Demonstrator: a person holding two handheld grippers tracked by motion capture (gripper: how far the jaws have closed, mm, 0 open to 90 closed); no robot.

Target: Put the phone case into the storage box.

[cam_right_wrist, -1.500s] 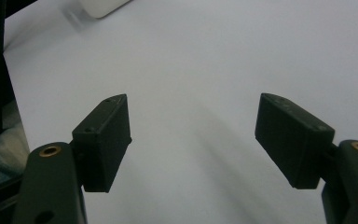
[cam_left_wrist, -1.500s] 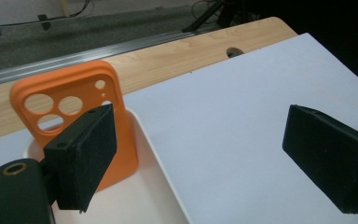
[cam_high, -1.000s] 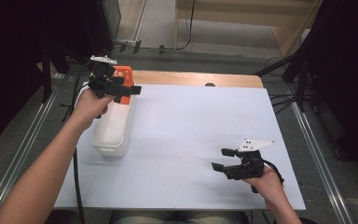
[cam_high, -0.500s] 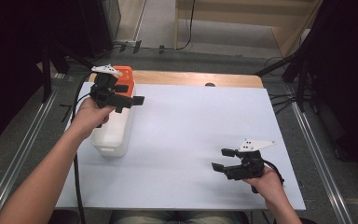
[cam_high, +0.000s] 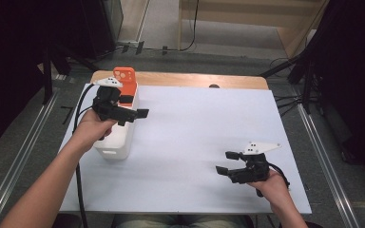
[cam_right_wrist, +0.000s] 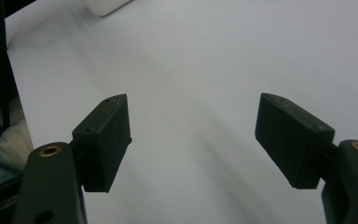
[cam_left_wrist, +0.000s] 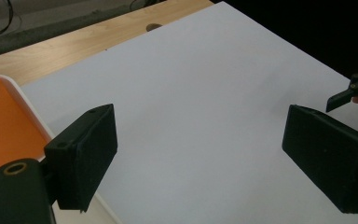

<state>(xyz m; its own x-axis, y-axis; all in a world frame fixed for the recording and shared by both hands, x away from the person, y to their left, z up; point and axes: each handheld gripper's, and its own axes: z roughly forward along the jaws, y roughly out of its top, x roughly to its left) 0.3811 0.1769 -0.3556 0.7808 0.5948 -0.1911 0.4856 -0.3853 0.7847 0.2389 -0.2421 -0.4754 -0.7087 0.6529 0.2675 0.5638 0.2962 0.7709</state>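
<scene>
Now left tool empty above white bin

No text, label, brand, number or sign can be read anywhere.

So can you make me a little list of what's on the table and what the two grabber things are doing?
table: white top, wooden strip along the far edge
white box: white container at the left side of the table
orange thing: orange phone case standing up at the box's far end
left gripper: above the box, jaws open, nothing between them
right gripper: low over the table's near right part, jaws open, nothing between them
</scene>
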